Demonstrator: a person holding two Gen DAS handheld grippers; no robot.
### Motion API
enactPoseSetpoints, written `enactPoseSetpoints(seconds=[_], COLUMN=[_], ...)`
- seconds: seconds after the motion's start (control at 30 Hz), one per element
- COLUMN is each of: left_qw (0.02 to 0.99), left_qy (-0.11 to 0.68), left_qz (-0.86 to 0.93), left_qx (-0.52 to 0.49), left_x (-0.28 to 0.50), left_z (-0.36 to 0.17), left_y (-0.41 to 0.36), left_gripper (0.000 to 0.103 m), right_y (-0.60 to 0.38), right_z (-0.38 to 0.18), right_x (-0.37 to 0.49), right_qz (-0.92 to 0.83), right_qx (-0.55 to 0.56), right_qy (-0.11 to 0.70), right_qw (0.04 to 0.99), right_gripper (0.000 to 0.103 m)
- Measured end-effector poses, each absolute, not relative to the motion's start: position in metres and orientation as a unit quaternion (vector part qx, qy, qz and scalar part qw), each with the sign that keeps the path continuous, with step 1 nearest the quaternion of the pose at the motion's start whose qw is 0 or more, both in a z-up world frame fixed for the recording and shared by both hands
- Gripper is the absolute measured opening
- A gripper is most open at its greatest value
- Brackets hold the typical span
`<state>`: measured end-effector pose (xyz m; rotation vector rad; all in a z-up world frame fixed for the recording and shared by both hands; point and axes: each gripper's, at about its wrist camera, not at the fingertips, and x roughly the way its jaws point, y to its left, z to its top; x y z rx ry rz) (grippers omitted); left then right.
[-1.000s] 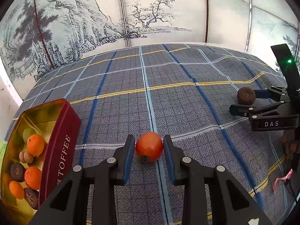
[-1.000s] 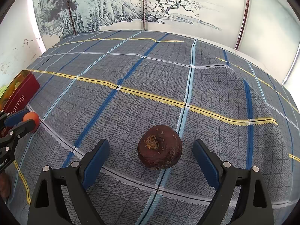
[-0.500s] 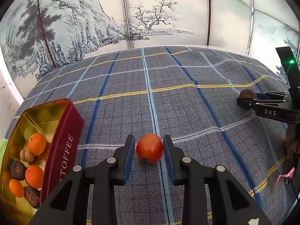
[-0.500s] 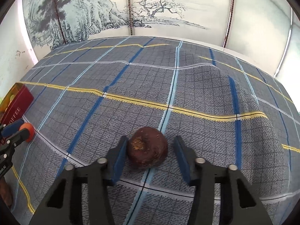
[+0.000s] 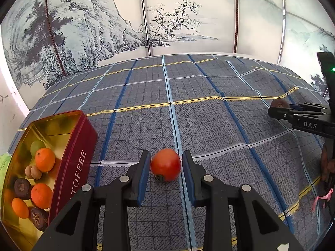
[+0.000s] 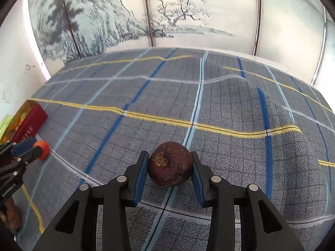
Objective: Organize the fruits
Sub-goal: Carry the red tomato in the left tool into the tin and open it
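A red-orange fruit rests on the plaid cloth with my left gripper shut on it, blue pads against both sides. Left of it stands a red toffee tin that holds oranges, dark brown fruits, a green one and small tan ones. My right gripper is shut on a dark brown round fruit, stem scar facing the camera. In the left wrist view the right gripper shows at the far right with the brown fruit at its tips. The right wrist view has the left gripper and tin at its left edge.
The plaid cloth is rumpled, with a raised fold on the right. A painted screen closes off the back. A person's hand grips the left handle. A pink ribbon lies at the right edge.
The right gripper's jaws came together from wide apart onto the brown fruit, and its view has shifted with motion blur. The left gripper stayed shut on the red-orange fruit.
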<state>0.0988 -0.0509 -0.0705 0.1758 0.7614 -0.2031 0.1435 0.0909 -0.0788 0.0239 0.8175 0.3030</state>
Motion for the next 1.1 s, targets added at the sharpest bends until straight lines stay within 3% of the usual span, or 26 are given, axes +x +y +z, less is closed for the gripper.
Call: enactPoseSetpoints(seconds=[0.47, 1.1], left_qw=[0.931, 0.936], left_qy=[0.338, 0.339], left_qz=[-0.084, -0.060], left_qx=[0.110, 0.074], left_x=[0.080, 0.037], left_z=[-0.058, -0.016], left_y=[-0.057, -0.025], left_gripper=[0.022, 0.022], right_y=[0.240, 0.278], right_z=[-0.083, -0.093], right_x=[0.161, 0.174], right_qz=[0.176, 0.169], right_qx=[0.000, -0.021], right_qy=[0.392, 0.411], right_qw=[0.903, 0.895], right_gripper=[0.040, 0.040])
